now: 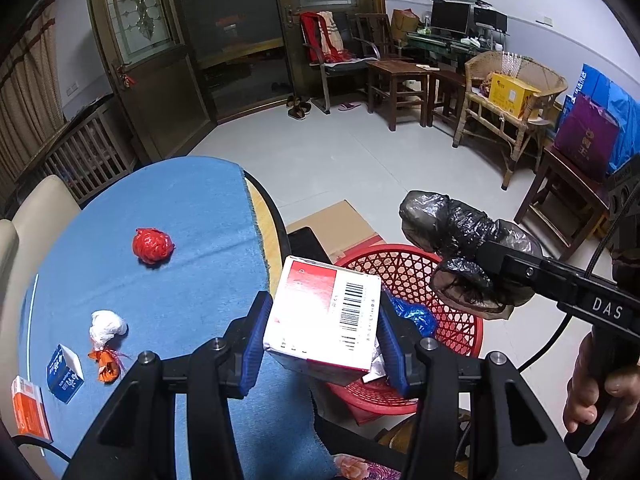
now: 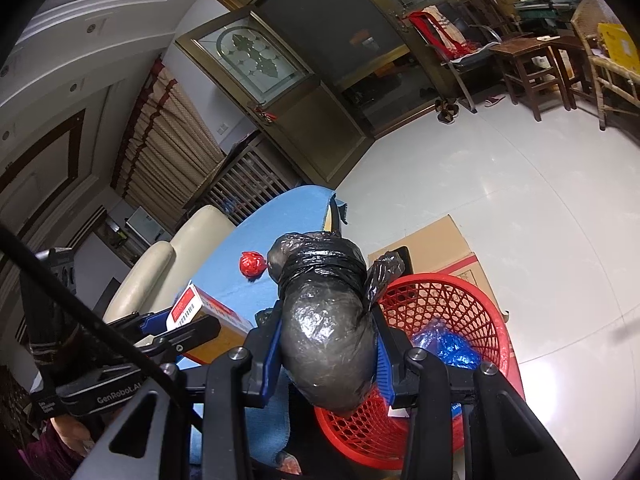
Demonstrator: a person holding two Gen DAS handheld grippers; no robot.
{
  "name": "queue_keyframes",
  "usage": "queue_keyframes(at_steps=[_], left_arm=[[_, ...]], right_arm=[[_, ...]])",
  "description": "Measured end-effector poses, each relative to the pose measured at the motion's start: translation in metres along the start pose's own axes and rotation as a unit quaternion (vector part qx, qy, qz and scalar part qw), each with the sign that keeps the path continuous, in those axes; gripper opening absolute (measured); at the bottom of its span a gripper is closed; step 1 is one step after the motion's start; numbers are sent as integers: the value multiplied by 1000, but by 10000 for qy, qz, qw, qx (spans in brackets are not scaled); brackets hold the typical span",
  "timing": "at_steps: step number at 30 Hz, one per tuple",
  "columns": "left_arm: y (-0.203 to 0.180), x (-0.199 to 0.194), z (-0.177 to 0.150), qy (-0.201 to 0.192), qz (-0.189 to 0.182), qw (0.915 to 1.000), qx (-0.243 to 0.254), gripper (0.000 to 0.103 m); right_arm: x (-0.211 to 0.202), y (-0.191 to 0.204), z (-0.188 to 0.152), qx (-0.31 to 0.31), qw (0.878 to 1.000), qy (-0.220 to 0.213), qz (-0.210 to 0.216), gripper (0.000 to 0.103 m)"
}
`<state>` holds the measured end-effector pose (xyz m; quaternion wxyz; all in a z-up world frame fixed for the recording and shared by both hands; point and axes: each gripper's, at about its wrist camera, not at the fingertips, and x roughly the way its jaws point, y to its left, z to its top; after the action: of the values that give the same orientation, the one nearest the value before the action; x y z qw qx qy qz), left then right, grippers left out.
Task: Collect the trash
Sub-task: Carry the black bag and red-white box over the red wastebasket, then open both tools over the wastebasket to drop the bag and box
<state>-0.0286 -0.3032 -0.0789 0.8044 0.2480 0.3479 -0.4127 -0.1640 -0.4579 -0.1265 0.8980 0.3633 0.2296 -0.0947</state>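
My left gripper (image 1: pixel 322 330) is shut on a red and white carton (image 1: pixel 324 316) with a barcode, held above the near rim of the red mesh basket (image 1: pixel 448 280) on the floor. My right gripper (image 2: pixel 326 350) is shut on a black plastic bag bundle (image 2: pixel 320 320), also over the basket (image 2: pixel 460 308); it shows in the left wrist view as the bundle (image 1: pixel 460 248) at right. On the blue cloth of the table (image 1: pixel 160 216) lie a red crumpled ball (image 1: pixel 153 246), a white wad (image 1: pixel 106 326), an orange wrapper (image 1: pixel 106 364), a blue carton (image 1: pixel 64 372) and an orange box (image 1: pixel 30 408).
The basket holds blue plastic (image 1: pixel 416 314) and some paper. A flattened cardboard sheet (image 1: pixel 336 224) lies on the floor behind it. A cream chair (image 2: pixel 160 264) stands by the table's far side. Wooden stools (image 1: pixel 400 84) and a wicker chair (image 1: pixel 516 100) line the far wall.
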Motion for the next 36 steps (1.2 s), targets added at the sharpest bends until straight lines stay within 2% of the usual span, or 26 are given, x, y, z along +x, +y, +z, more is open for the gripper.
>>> queue_keyframes(at_steps=[25,30,36], left_arm=[[-23,26,-2,131,-267,9994,194,53],[-17,26,-3,178,-337,9992,109,59],[5,20,-7,203,-323,9990,-220,59]], right_arm=[[0,-17,0,222,9995,25,-202,43],[-2,-22,2,308,9993,39,-211,43],[-2,-23,2,352,9991,77,-210,43]])
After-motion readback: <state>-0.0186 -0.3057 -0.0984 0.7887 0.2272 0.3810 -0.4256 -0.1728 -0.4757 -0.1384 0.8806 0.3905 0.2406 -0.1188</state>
